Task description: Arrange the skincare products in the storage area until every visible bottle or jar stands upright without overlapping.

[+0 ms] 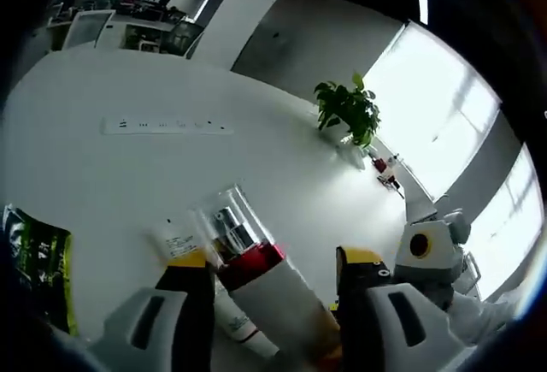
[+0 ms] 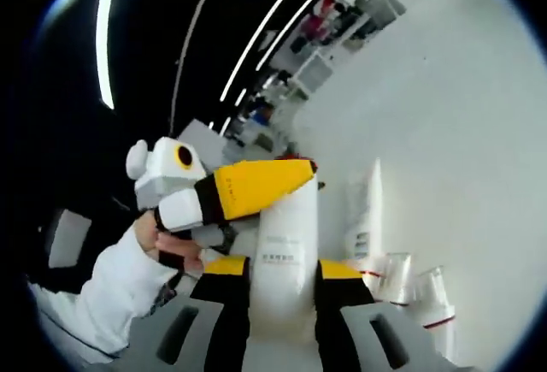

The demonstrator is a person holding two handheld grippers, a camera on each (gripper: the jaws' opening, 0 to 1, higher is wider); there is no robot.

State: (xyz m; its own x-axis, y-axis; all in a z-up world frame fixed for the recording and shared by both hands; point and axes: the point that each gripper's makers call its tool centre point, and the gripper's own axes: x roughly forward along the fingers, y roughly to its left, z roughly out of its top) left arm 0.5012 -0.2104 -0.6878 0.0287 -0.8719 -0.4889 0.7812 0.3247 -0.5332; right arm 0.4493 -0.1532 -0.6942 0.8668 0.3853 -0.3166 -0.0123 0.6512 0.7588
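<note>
A white pump bottle [image 1: 265, 291] with a red collar and a clear cap lies tilted between the jaws of my left gripper [image 1: 275, 258], which stand open and wider than the bottle. My right gripper [image 2: 282, 268] is shut on the same white bottle [image 2: 286, 235], gripping its body on both sides. In the right gripper view, a yellow finger [image 2: 256, 186] of the left gripper crosses the bottle's far end. A white tube [image 1: 178, 242] lies on the table behind the left jaw. A second tube with a red stripe [image 1: 235, 327] lies under the bottle.
Two clear-capped bottles with red bands [image 2: 395, 280] [image 2: 438, 305] and a white tube [image 2: 363, 209] sit beside the right jaw. A green packet [image 1: 36, 261], a power strip [image 1: 167, 126] and a potted plant [image 1: 346, 111] are on the white table [image 1: 102, 184]. A white sleeve [image 2: 120, 291] holds the left gripper.
</note>
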